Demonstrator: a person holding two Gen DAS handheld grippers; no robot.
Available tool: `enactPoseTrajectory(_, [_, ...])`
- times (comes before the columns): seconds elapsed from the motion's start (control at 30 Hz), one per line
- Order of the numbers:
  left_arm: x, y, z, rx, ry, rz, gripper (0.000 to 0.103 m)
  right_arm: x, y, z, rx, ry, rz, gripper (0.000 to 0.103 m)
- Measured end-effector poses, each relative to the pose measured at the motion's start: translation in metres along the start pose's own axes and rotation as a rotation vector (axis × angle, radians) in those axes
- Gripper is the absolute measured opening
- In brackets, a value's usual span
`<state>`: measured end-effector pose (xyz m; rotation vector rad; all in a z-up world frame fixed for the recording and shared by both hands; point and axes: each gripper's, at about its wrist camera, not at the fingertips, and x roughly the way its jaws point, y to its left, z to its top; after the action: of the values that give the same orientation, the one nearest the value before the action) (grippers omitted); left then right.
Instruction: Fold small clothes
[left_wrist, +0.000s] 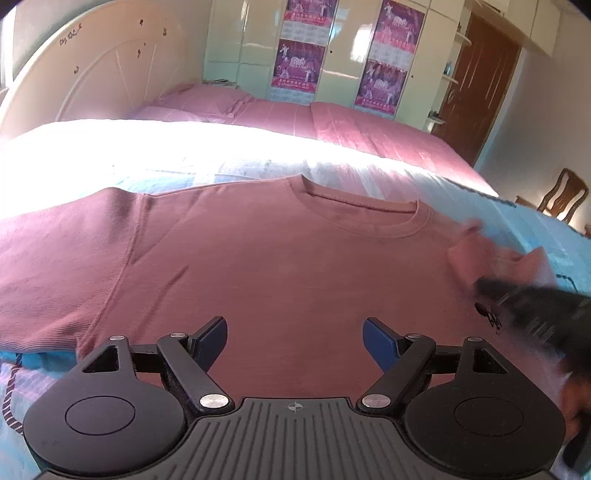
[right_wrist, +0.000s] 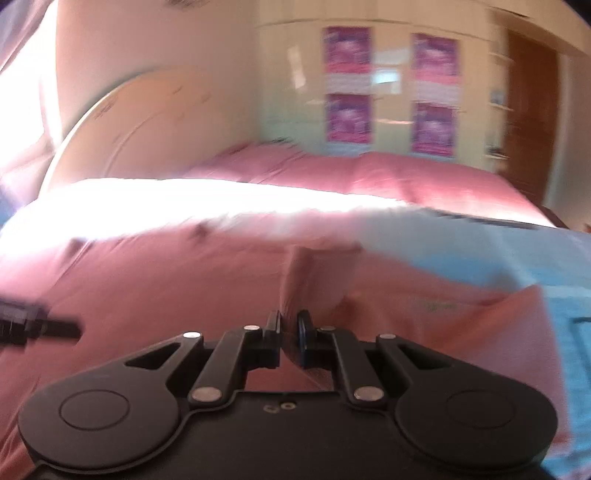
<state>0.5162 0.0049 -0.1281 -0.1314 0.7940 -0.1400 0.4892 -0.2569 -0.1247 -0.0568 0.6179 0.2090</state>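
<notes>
Pink T-shirt (left_wrist: 280, 251) lies flat on a light blue cover (left_wrist: 546, 229) at the near part of a bed, front side up. Collar (left_wrist: 365, 210) points to the far side, toward the pink bedspread (left_wrist: 369, 129) and the cream headboard (left_wrist: 92, 74); hem end is toward the camera. Body's long axis runs near to far, tilted slightly so the collar sits right of centre in the left wrist view. Left sleeve (left_wrist: 55, 258) spreads flat out to the left, ribbed cloth, reaching the frame edge.

Left gripper (left_wrist: 294, 343): jaws wide apart, blue pads either side of bare shirt cloth, nothing between them, hovering over the lower middle of the shirt.

Right gripper (right_wrist: 289, 332): jaws drawn narrow, pinching a fold of the pink cloth. The right sleeve (right_wrist: 317, 273) rises from the jaws as a lifted ridge, pulled up off the cover. In the left wrist view this gripper is a dark blur at the right, with the raised sleeve bunched above it. Right wrist view is smeared throughout.

Small dark mark (left_wrist: 487, 315) on the shirt near the right edge; detail unreadable.

Far background: cream wardrobe (left_wrist: 343, 55) with purple posters (left_wrist: 299, 62), brown door (left_wrist: 476, 85), wooden chair (left_wrist: 561, 195) at far right.
</notes>
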Motion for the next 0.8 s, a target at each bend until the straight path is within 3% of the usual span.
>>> enactPoseTrajectory(0.03, [0.001, 0.004, 0.000, -0.006, -0.001, -0.009, 0.081, 0.005, 0.011, -0.005, -0.021, 0.021, 0.012, 0.011])
enactPoseTrajectory(0.13, [0.005, 0.008, 0.001, -0.025, 0.003, -0.036, 0.081, 0.016, 0.035, -0.014, -0.061, 0.104, 0.001, 0.032])
enactPoseTrajectory(0.17, [0.007, 0.007, 0.001, -0.031, 0.003, -0.053, 0.081, 0.010, 0.042, -0.016, -0.080, 0.086, -0.023, 0.042])
enactPoseTrajectory(0.23, [0.013, 0.001, 0.001, -0.036, 0.002, -0.100, 0.080, -0.010, 0.038, -0.019, -0.061, 0.018, -0.019, 0.034])
enactPoseTrajectory(0.27, [0.018, -0.006, 0.002, -0.038, 0.001, -0.129, 0.078, -0.021, 0.028, -0.020, -0.007, 0.002, -0.017, 0.018])
enactPoseTrajectory(0.3, [0.023, -0.013, 0.003, -0.040, 0.001, -0.158, 0.072, -0.025, 0.023, -0.018, 0.040, 0.001, -0.038, 0.008])
enactPoseTrajectory(0.4, [0.049, -0.041, 0.006, -0.037, 0.040, -0.237, 0.069, -0.047, -0.013, -0.019, 0.156, -0.015, -0.161, 0.008])
enactPoseTrajectory(0.63, [0.102, -0.098, 0.016, 0.039, 0.096, -0.270, 0.068, -0.096, -0.088, -0.035, 0.390, -0.046, -0.358, 0.008])
enactPoseTrajectory(0.67, [0.103, -0.105, 0.017, 0.045, 0.095, -0.277, 0.055, -0.103, -0.095, -0.041, 0.416, -0.050, -0.383, 0.008])
enactPoseTrajectory(0.7, [0.107, -0.111, 0.019, 0.049, 0.097, -0.280, 0.033, -0.111, -0.102, -0.045, 0.436, -0.055, -0.402, 0.008])
enactPoseTrajectory(0.77, [0.109, -0.119, 0.019, 0.055, 0.091, -0.283, 0.008, -0.121, -0.114, -0.052, 0.487, -0.062, -0.434, 0.009])
enactPoseTrajectory(0.8, [0.107, -0.120, 0.019, 0.050, 0.078, -0.289, 0.008, -0.121, -0.117, -0.056, 0.509, -0.065, -0.446, 0.010])
